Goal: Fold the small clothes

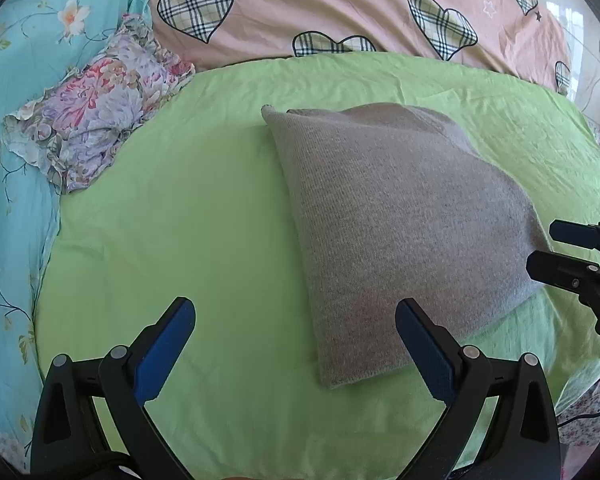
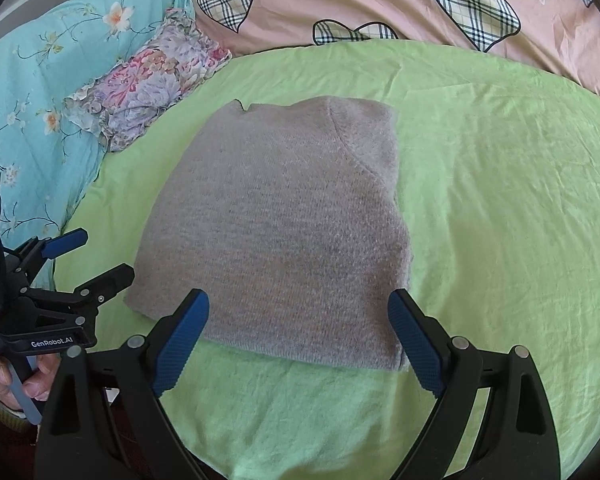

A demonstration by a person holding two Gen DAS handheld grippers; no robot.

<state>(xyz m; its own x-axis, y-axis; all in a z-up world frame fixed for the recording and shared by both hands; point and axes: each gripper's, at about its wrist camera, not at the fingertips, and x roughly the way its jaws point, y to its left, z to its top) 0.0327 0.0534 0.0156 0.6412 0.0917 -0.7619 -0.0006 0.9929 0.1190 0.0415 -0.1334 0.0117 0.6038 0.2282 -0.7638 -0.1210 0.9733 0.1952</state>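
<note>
A grey knit garment [image 1: 400, 216] lies folded flat on a green sheet [image 1: 204, 216]; it also shows in the right wrist view [image 2: 284, 232]. My left gripper [image 1: 296, 312] is open and empty, hovering just left of the garment's near edge; it also shows in the right wrist view [image 2: 100, 256]. My right gripper [image 2: 298, 308] is open and empty over the garment's near edge; it also shows in the left wrist view [image 1: 540, 250] at the garment's right corner.
A floral ruffled cloth [image 1: 96, 120] lies at the left on a turquoise flowered sheet [image 1: 16, 184]. A pink quilt with plaid hearts [image 1: 340, 4] lies behind the green sheet [image 2: 500, 200].
</note>
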